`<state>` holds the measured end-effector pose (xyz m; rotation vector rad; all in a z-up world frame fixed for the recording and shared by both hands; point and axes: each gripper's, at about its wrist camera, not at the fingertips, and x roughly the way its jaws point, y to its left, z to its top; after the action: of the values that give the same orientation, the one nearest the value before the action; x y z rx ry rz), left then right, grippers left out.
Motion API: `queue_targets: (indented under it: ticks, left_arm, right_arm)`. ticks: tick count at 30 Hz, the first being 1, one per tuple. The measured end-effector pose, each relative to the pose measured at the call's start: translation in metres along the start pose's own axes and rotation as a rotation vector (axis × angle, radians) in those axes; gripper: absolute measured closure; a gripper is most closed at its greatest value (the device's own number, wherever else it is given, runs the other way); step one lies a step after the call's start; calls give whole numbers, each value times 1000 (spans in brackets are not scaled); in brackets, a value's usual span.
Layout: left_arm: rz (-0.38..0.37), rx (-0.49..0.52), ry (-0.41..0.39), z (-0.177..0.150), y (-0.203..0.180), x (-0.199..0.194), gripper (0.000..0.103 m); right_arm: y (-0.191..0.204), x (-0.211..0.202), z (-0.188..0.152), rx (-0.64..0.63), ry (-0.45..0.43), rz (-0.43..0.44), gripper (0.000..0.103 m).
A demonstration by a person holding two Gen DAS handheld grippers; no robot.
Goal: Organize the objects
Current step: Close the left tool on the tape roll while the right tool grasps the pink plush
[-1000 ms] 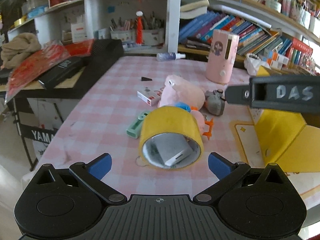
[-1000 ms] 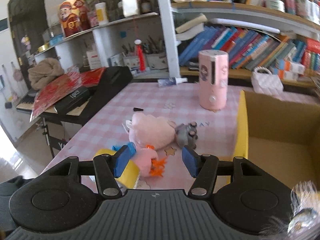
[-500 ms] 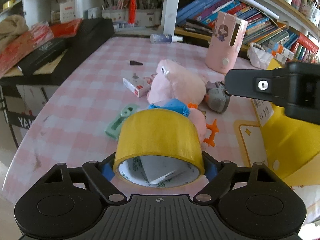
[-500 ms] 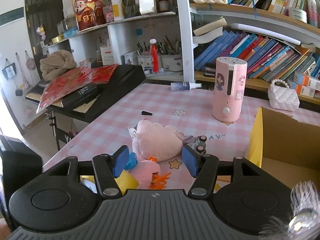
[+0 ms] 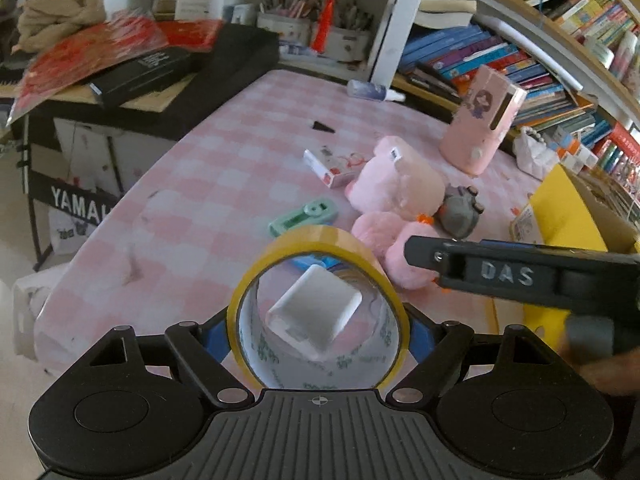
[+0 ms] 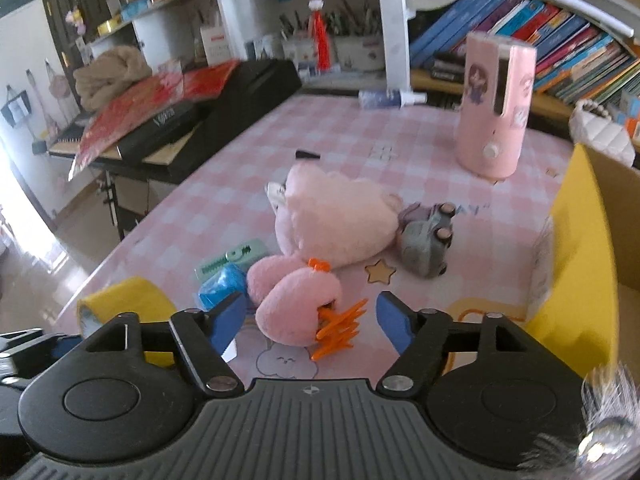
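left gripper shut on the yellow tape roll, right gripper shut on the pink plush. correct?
Half right. The left gripper is shut on the yellow tape roll, as the left wrist view shows. But the right gripper is open: in the right wrist view its blue fingers stand apart on either side of the pink plush, with gaps showing, not clamped on it.

Quick count: one yellow tape roll (image 5: 320, 308), two pink plushies (image 6: 336, 220), one grey toy (image 6: 426, 240), one green tape dispenser (image 5: 302, 216), one pink cylinder (image 6: 494, 108), one cardboard box (image 6: 592, 240).
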<state>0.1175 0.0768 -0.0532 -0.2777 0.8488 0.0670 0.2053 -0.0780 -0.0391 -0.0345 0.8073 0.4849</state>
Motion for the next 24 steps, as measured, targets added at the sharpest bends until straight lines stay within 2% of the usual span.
queue_targets:
  ticks: [7,11,15,24]
  left_arm:
    - [11,21,-16,-2,-2,-8,19]
    - [18,15,-22,-2,0,-11,19]
    - [25,6,-30,1,3,-14,19]
    - [-26,32,-93,6,-1,-34,19]
  right_arm:
    - [3,35,4,-5,68,-1,25]
    - [-3,52,3,-2,97,-2,35]
    - [-3,51,5,-37,101,-12,36]
    - [-15,-16,17,58,-66,-42,36]
